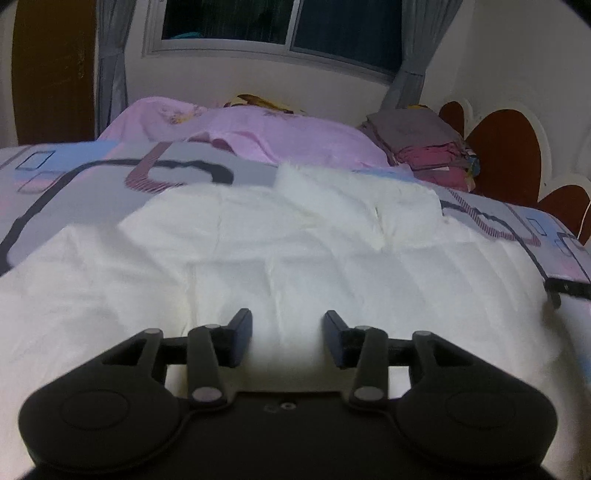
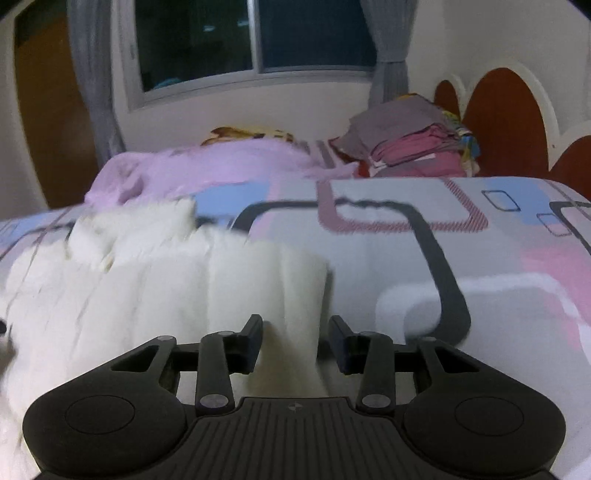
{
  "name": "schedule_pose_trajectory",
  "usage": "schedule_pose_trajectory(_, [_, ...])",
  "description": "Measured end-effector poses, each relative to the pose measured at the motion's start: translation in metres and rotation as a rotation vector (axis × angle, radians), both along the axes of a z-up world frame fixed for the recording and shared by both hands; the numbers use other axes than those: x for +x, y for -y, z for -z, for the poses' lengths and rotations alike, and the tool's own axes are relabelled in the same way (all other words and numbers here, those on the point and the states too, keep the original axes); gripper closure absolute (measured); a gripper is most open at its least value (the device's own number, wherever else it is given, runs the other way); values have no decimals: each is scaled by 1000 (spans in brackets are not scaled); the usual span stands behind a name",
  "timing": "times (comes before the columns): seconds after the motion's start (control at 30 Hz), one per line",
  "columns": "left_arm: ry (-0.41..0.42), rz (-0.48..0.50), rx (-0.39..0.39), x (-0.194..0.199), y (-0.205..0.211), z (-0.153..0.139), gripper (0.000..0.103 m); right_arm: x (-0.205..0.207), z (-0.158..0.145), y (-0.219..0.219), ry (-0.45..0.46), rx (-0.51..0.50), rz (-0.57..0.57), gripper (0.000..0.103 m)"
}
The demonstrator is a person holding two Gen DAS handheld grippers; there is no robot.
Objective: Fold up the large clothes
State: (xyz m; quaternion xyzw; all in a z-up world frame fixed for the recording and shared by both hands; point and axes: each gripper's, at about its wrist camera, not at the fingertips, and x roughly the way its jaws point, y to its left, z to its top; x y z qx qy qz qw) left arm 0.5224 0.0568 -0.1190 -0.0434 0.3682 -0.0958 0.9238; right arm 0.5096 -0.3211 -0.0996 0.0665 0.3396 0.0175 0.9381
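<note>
A large white garment lies spread on the bed, with a folded part near its far edge. My left gripper is open, low over the garment's near part, with white cloth showing between its fingers. In the right wrist view the white garment fills the left half, and its right edge runs into the gap of my right gripper. The right gripper is open, its fingers on either side of that cloth edge.
The bed has a patterned grey, pink and blue sheet. A pink garment lies at the far side. A stack of folded clothes sits by the brown headboard. A window and curtains are behind.
</note>
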Motion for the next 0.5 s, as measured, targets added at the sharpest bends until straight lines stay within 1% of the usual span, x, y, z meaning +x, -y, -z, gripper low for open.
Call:
schedule_pose_trajectory(0.1, [-5, 11, 28, 14, 9, 6, 61, 36, 6, -5, -10, -7, -29, 63])
schedule_pose_trajectory(0.13, [-8, 8, 35, 18, 8, 9, 61, 44, 9, -7, -27, -8, -35, 65])
schedule_pose_trajectory(0.2, [-32, 4, 47, 25, 6, 17, 59, 64, 29, -4, -109, -43, -29, 67])
schedule_pose_trajectory(0.23, [-44, 6, 56, 27, 5, 21, 59, 68, 39, 0, -125, -44, -32, 66])
schedule_pose_trajectory(0.33, [-38, 32, 90, 21, 6, 26, 59, 67, 50, 8, -119, -32, -41, 66])
schedule_pose_trajectory(0.4, [-44, 25, 75, 19, 3, 27, 59, 63, 50, 10, -118, -24, -37, 66])
schedule_pose_trajectory(0.47, [-57, 16, 63, 17, -1, 23, 59, 60, 45, 10, -130, -34, -25, 64])
schedule_pose_trajectory(0.5, [-55, 3, 75, 14, -1, 16, 60, 57, 38, 8, -121, -48, -7, 63])
